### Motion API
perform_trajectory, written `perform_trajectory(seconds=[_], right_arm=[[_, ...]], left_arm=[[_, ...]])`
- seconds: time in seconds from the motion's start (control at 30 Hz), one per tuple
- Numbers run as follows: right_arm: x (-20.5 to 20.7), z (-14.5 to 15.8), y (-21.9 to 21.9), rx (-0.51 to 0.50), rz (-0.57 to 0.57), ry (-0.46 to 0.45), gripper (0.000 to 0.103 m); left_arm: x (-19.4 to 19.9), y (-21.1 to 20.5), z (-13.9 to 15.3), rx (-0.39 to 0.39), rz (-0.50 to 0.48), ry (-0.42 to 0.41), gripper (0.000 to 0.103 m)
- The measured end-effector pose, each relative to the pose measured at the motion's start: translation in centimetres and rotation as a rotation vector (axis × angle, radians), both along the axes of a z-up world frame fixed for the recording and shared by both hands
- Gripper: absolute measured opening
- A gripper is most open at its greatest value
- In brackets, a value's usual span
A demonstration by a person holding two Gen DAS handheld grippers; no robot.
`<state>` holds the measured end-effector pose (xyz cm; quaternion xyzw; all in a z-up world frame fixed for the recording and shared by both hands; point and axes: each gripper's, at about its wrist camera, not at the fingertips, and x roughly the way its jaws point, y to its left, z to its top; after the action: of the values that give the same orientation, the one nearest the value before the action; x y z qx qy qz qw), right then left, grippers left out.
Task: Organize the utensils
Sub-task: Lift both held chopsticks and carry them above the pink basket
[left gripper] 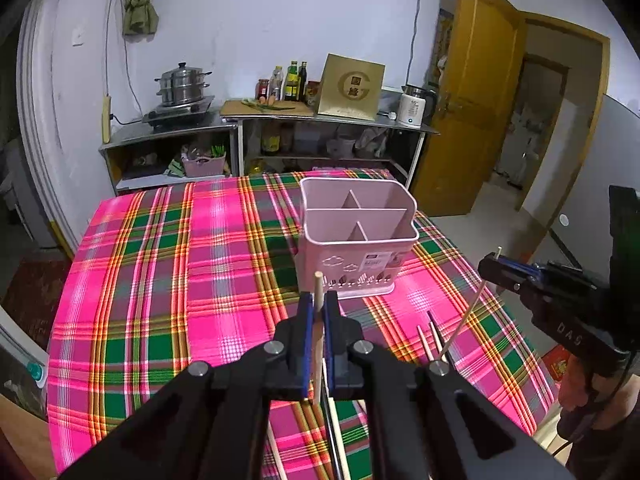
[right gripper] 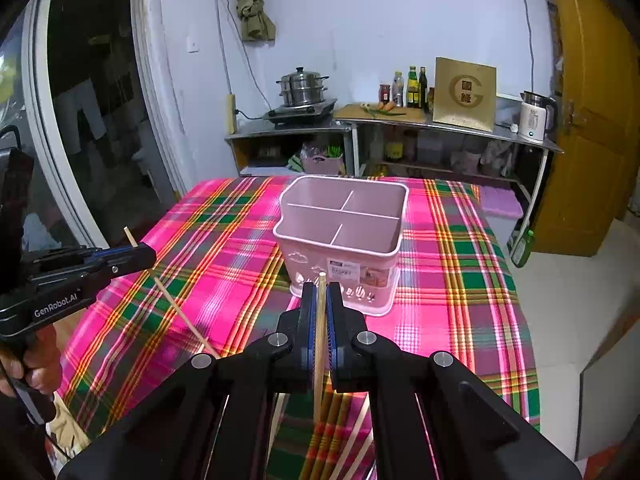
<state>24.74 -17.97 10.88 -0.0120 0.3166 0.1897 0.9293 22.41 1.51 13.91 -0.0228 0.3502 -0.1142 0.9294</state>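
Observation:
A pink utensil holder [left gripper: 356, 236] with three compartments stands on the plaid tablecloth [left gripper: 180, 272]; it also shows in the right wrist view [right gripper: 344, 236]. My left gripper [left gripper: 319, 304] is shut on a wooden chopstick [left gripper: 318, 292], held upright just in front of the holder. My right gripper [right gripper: 321, 300] is shut on another wooden chopstick [right gripper: 320, 328], also upright before the holder. Each gripper shows in the other's view, the right [left gripper: 496, 266] and the left [right gripper: 140, 254]. Several more chopsticks [left gripper: 430, 340] lie on the cloth at the near edge.
Behind the table stands a steel shelf unit [left gripper: 240, 128] with a steamer pot [left gripper: 182, 86], bottles, a gold box and a kettle [left gripper: 414, 108]. A yellow door [left gripper: 472, 92] is open at the right. A glass door [right gripper: 80, 120] is at the left.

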Motion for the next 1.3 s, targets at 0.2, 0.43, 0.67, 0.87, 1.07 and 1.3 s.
perform_trajectory(seconds=[0.2,0.43,0.67,0.87,1.07,1.3], right_arm=[[0.6,0.8,-0.9,0.024,-0.012,-0.026,0.004],[1.6,3.6,-1.2,0.058,-0.015,-0.090,0.004],[4.0,7.4,-1.2,0.113,-0.028,-0.167,0.004],[6.4,9.3,-0.4,0.140,-0.034,-0.213,0.004],[8.8,9.5,0.7,0.152,-0.038,-0.230,0.004],[11.1,7.7,1.6,0.172,-0.032,-0.218,0.004]], left_arm=[[1.2,-0.5,0.8,-0.009,-0.017,-0.004,0.006],[3.4,-0.8,3.7,-0.026,-0.025,-0.046,0.006],[6.4,-0.9,6.9,-0.045,-0.023,-0.100,0.006],[8.9,-1.3,8.1,-0.046,-0.019,-0.127,0.006],[11.3,-1.4,8.5,-0.048,-0.022,-0.149,0.006],[13.0,-1.4,6.9,-0.062,-0.035,-0.144,0.006]])
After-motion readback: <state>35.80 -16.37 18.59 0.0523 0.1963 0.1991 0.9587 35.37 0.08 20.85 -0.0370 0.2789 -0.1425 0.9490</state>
